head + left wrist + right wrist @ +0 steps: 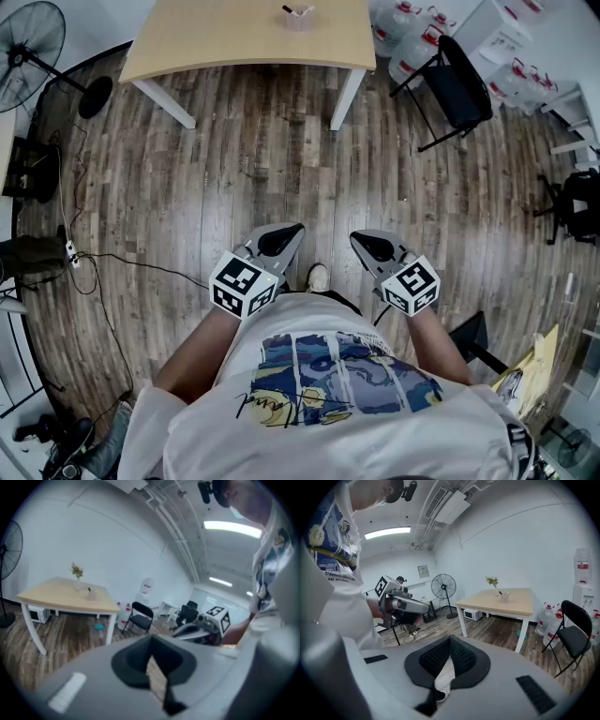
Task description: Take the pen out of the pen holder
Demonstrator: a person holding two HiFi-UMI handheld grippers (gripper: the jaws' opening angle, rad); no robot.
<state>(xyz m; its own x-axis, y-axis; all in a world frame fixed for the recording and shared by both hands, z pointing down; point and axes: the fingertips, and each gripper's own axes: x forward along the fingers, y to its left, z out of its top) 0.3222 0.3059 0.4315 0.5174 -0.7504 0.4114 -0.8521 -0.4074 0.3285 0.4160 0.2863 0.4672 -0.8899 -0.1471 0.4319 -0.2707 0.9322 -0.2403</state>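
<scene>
The pen holder (298, 17) is a small pale cup with a dark pen standing in it, on the far light wooden table (187, 47). It also shows as a small cup in the left gripper view (92, 594) and in the right gripper view (504, 597). Both grippers are held close to the person's body, far from the table, over the floor. My left gripper (286, 236) (151, 641) is shut with nothing in it. My right gripper (366, 242) (450, 641) is shut and empty too.
Wood plank floor lies between me and the table. A black folding chair (455, 84) and water bottles (412, 28) stand to the table's right. A standing fan (33, 47) and cables (84, 258) are at the left. A small flower vase (492, 582) sits on the table.
</scene>
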